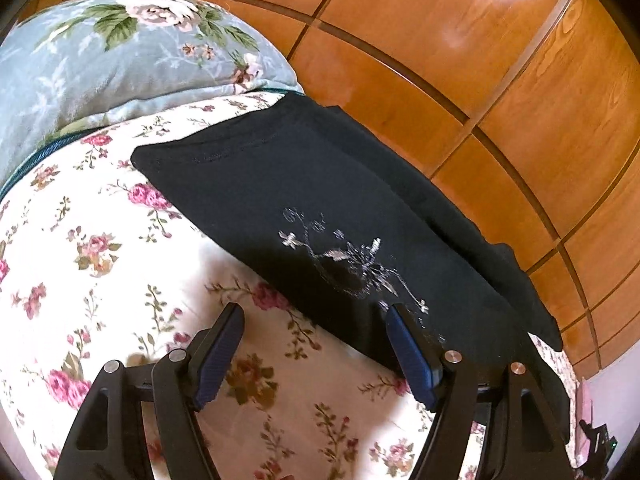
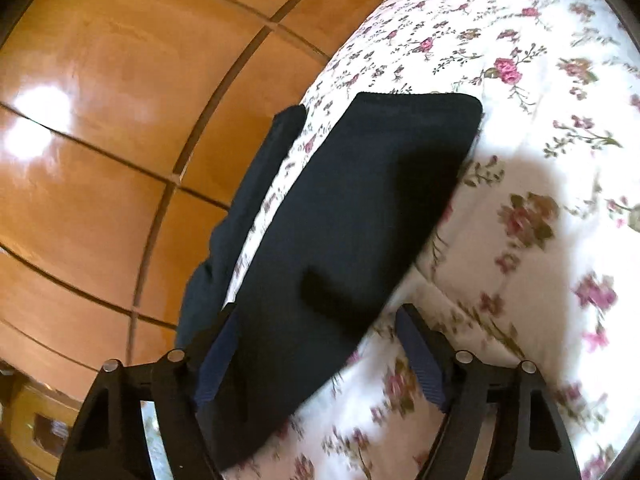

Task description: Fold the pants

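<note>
Black pants (image 1: 320,208) lie across the middle of the left wrist view, on a flowery bed sheet (image 1: 92,240), with a silver flower print near the bottom. The left gripper (image 1: 316,356) is at the bottom, fingers wide apart, holding nothing; one finger is over the pants' edge. A blue flowery pillow (image 1: 120,60) sits upper left. In the right wrist view, the pants (image 2: 340,220) run up the middle, already folded lengthwise, I think. The right gripper (image 2: 320,356) is open around the near end, not pinching. Next, both should squeeze the edge and lift it over.
</note>
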The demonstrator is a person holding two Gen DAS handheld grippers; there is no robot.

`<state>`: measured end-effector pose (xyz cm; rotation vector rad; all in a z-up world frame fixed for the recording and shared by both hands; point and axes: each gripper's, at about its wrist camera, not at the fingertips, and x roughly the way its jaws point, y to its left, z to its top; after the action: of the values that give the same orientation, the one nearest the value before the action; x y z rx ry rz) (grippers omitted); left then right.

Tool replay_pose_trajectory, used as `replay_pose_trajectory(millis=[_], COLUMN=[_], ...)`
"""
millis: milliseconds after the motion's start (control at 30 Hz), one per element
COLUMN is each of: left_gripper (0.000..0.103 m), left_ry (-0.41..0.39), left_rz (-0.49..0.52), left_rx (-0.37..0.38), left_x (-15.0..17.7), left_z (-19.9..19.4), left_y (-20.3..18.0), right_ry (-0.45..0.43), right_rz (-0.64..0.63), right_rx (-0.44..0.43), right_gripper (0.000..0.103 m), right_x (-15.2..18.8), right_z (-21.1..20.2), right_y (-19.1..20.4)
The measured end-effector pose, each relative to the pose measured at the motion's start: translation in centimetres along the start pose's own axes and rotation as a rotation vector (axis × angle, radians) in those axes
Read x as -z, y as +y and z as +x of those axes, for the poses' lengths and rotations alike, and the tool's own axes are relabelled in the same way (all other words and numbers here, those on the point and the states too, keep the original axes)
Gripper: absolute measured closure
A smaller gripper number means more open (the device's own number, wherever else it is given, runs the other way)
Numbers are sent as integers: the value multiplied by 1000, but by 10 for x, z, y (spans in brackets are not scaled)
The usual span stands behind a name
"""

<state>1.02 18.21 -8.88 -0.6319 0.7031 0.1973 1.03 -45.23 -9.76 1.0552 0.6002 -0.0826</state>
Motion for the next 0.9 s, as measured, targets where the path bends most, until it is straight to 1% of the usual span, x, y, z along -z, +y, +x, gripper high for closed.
replay_pose_trajectory(millis=[67, 167, 233, 267, 300, 333, 367, 400, 433, 500, 567, 600, 633, 667, 700, 733, 767, 833, 867, 900], left_gripper=[29, 28, 27, 25, 19, 9, 4, 0, 0, 0, 1, 1, 3, 4, 11, 22, 27, 43, 46, 55], left_ry=[-12, -26, -39, -43, -44, -48, -46, -37, -20, 1, -7, -16, -25, -36, -46, -43, -33, -23, -12, -3], left_rz=[10, 8, 4, 6, 10, 16, 22, 32, 41, 54, 42, 24, 5, -11, -20, -32, -43, -66, -76, -83], left_rx=[-6, 5, 18, 28, 43, 69, 99, 114, 102, 94, 111, 124, 139, 147, 146, 139, 131, 141, 145, 149], left_x=[0, -3, -3, -4, -5, -6, -6, -7, -9, -12, -14, -15, -17, -19, -22, -27, -30, -38, -41, -43], left_z=[0, 3, 4, 5, 6, 8, 9, 10, 12, 13, 13, 13, 12, 12, 13, 17, 21, 28, 32, 36], left_y=[1, 7, 10, 11, 11, 10, 10, 9, 6, 3, 5, 7, 10, 12, 14, 17, 20, 26, 28, 29], right_ry=[-25, -31, -13, -6, -2, -1, 2, 5, 7, 15, 8, 3, -10, -26, -37, -49, -52, -48, -44, -46], right_rz=[17, 29, 13, 3, -7, -21, -44, -65, -90, -154, -205, -218, -234, -236, -225, -191, -109, -34, -42, -79], right_rx=[-25, -63, -124, -125, -129, -140, -147, -145, -139, -98, -61, -50, -30, -5, 15, 31, 25, -59, -57, -34], right_gripper=[25, 27, 28, 29, 29, 29, 29, 29, 30, 30, 30, 33, 42, 50, 70, 93, 96, 97, 97, 97], right_x=[-3, -11, -16, -18, -18, -19, -18, -17, -16, -11, -5, -3, -2, -1, -1, -4, -8, -13, -13, -11], right_z=[4, 10, 17, 19, 21, 23, 24, 26, 28, 31, 26, 26, 26, 27, 27, 29, 30, 25, 25, 26], right_y=[0, -3, -5, -4, -3, -2, 0, 1, 3, 11, 7, 8, 9, 7, 3, -3, -17, -34, -34, -30])
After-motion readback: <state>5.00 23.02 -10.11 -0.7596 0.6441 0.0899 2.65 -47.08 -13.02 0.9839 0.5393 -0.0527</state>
